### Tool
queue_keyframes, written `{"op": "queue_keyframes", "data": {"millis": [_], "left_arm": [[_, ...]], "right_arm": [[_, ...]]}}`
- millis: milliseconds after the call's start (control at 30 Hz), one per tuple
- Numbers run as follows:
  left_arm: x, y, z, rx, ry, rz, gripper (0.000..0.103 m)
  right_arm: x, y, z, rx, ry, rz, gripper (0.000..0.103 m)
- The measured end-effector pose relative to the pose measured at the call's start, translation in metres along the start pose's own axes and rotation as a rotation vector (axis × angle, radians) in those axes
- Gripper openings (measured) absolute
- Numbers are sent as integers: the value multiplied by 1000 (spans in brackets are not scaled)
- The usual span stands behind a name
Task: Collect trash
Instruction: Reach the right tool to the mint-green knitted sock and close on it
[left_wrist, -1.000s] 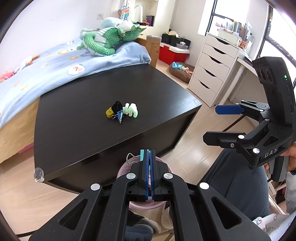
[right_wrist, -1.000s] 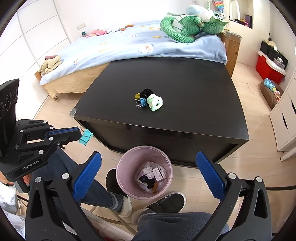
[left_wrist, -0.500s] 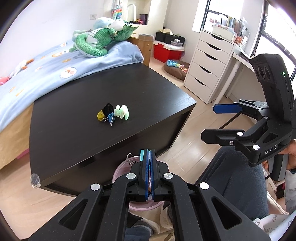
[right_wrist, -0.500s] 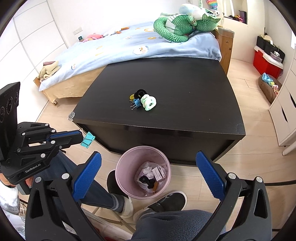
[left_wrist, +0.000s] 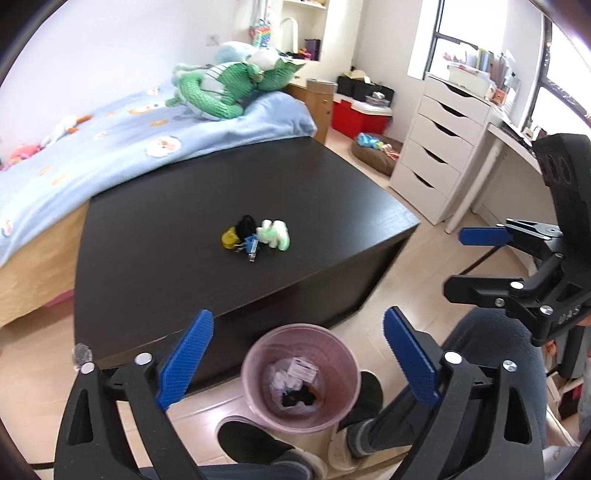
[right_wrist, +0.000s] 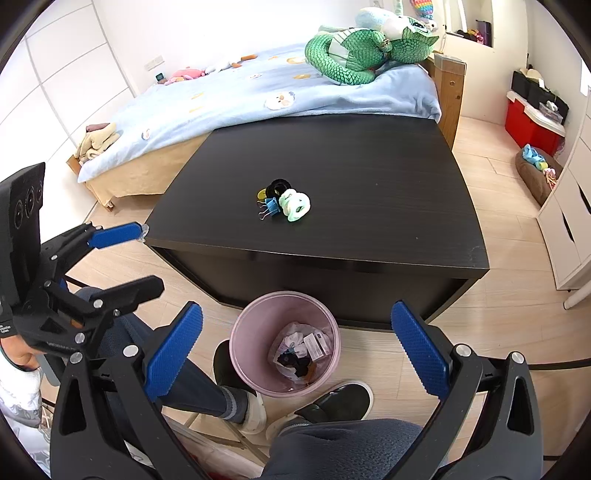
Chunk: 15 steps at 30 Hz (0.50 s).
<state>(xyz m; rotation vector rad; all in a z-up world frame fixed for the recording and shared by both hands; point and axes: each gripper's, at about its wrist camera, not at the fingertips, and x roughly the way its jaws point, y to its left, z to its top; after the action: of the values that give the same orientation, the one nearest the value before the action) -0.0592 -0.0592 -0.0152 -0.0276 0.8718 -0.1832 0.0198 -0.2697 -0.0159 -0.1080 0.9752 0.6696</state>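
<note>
Evidently this is the gap between one drop and the next pickup. Both claws are released and carry nothing: the left gripper (left_wrist: 297, 360) hangs with its jaws spread wide above the pink bin (left_wrist: 301, 376), and the right gripper (right_wrist: 295, 349) stands just as wide over the same bin. The bin sits on the floor against the front of the black table (right_wrist: 369, 155) and already holds crumpled scraps and a small printed packet.

What remains to collect is a tight cluster near the table's middle: a pale green bundle (right_wrist: 294, 203), a blue binder clip (right_wrist: 271, 205), a black ring (right_wrist: 277, 185) and a yellow bit (left_wrist: 229, 236), touching one another (well apart from the bin).

Next, I judge, one gripper must reach forward over the table edge, come down on a single piece at the cluster's rim and close on it without dragging its neighbours.
</note>
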Motion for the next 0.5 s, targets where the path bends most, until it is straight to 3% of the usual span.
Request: {"op": "queue_keyframes", "data": {"millis": [267,500], "left_arm": [[-2,10,-4,-18,-21,45,95],[-1,20,-6,-49,-22,35,95]], "right_arm": [[3,5,2,-9,0,12,100],[7,5,4,-17,1,10,100]]}}
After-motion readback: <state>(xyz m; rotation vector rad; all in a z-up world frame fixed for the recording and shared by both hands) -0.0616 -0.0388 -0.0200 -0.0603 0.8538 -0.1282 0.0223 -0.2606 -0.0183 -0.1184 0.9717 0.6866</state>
